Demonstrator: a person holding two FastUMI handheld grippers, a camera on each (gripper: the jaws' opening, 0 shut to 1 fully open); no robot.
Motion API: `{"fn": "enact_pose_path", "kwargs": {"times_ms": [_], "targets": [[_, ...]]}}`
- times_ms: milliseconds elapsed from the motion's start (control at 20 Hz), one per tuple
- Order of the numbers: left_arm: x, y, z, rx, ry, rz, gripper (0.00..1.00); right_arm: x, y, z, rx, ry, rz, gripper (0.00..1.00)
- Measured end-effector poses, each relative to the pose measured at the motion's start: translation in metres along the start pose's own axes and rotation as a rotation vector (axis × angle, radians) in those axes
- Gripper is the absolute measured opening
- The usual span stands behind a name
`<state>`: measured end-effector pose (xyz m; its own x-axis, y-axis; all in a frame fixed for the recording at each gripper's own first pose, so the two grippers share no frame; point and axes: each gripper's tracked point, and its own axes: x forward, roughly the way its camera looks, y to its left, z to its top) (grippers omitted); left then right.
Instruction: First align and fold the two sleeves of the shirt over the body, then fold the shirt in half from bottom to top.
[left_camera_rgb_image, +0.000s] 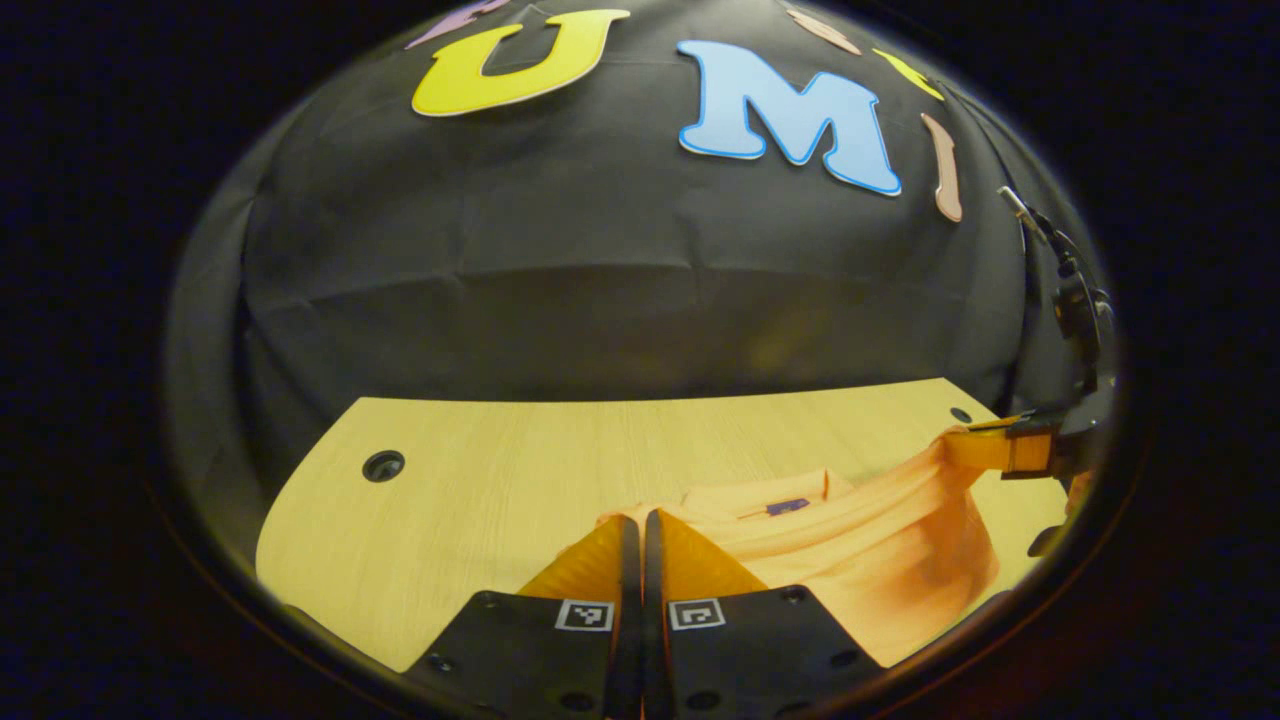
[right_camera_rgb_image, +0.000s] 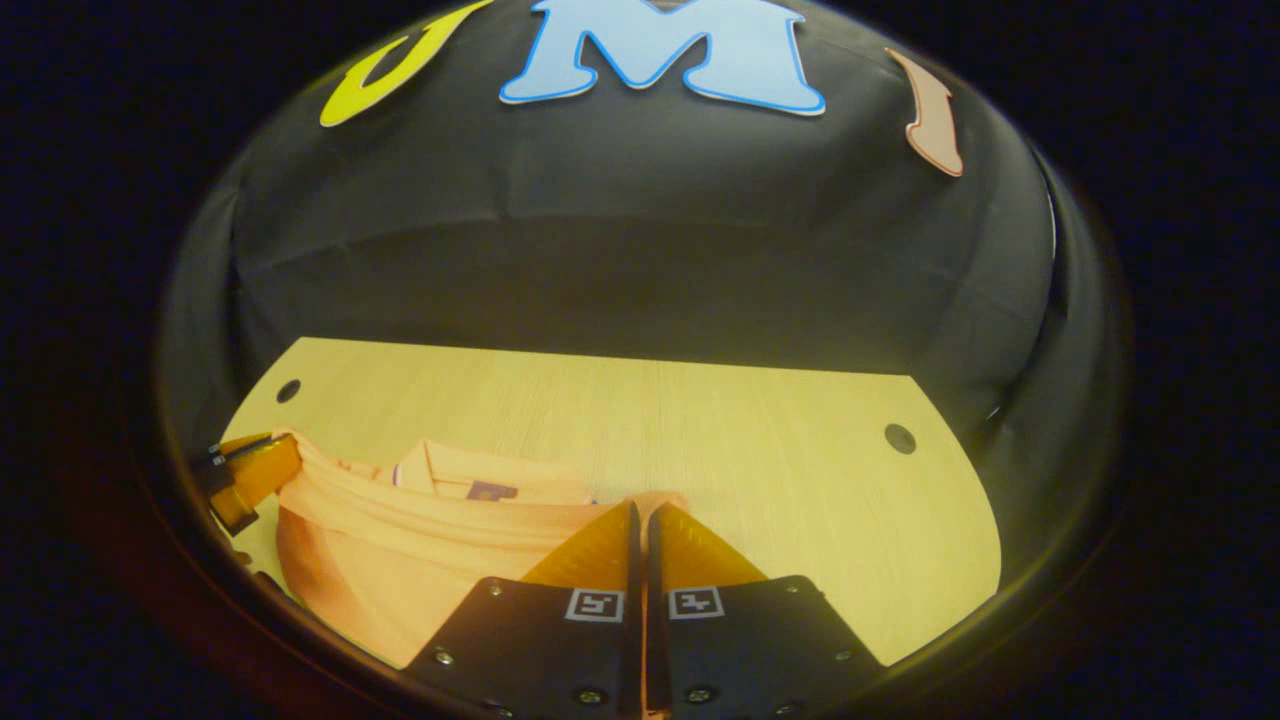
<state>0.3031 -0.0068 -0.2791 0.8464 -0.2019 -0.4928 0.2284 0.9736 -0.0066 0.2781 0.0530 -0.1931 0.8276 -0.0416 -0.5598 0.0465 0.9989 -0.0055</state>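
An orange shirt lies on the light wooden table, its collar and purple neck label facing up. The lower hem is raised off the table and stretched as a band between the two grippers. My left gripper is shut on one end of that hem. In the left gripper view the right gripper pinches the other end at the far right. In the right gripper view the right gripper is shut on the shirt, and the left gripper holds the hem at the left edge.
The black booth cloth hangs behind the table's far edge. The tabletop has round holes near its back corners. Bare wood stretches to the right of the shirt in the right gripper view.
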Motion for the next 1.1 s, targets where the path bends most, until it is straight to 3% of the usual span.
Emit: {"fn": "enact_pose_path", "kwargs": {"times_ms": [500, 550, 600, 700, 750, 800, 850, 900, 1000, 1100], "targets": [[0.0, -0.003, -0.014, 0.01, 0.051, 0.028, 0.12, 0.003, 0.003, -0.012, -0.083, 0.028, 0.011, 0.12], [-0.003, -0.003, -0.013, 0.006, 0.051, 0.032, 0.22, 0.0, 0.005, -0.011, -0.085, 0.022, 0.019, 0.14], [-0.006, -0.002, -0.011, 0.002, 0.048, 0.036, 0.36, -0.003, 0.006, -0.011, -0.084, 0.02, 0.025, 0.25], [-0.016, 0.0, -0.005, -0.002, 0.043, 0.043, 0.48, -0.011, 0.006, -0.007, -0.078, 0.003, 0.033, 0.39], [-0.022, 0.0, 0.0, -0.001, 0.035, 0.046, 0.55, -0.017, 0.006, -0.006, -0.073, -0.006, 0.038, 0.58], [-0.03, 0.001, 0.005, 0.003, 0.022, 0.05, 0.61, -0.024, 0.007, -0.004, -0.071, -0.017, 0.043, 0.63], [-0.037, 0.0, 0.011, 0.005, 0.007, 0.05, 0.67, -0.031, 0.007, -0.002, -0.071, -0.029, 0.047, 0.76], [-0.046, -0.002, 0.016, 0.009, -0.01, 0.053, 0.77, -0.039, 0.006, 0.001, -0.071, -0.047, 0.049, 0.81], [-0.063, -0.007, 0.027, 0.021, -0.044, 0.057, 0.86, -0.059, 0.002, 0.011, -0.071, -0.091, 0.048, 0.91], [-0.082, -0.016, 0.036, 0.036, -0.075, 0.057, 0.93, -0.081, -0.002, 0.021, -0.065, -0.141, 0.051, 0.92]]}}
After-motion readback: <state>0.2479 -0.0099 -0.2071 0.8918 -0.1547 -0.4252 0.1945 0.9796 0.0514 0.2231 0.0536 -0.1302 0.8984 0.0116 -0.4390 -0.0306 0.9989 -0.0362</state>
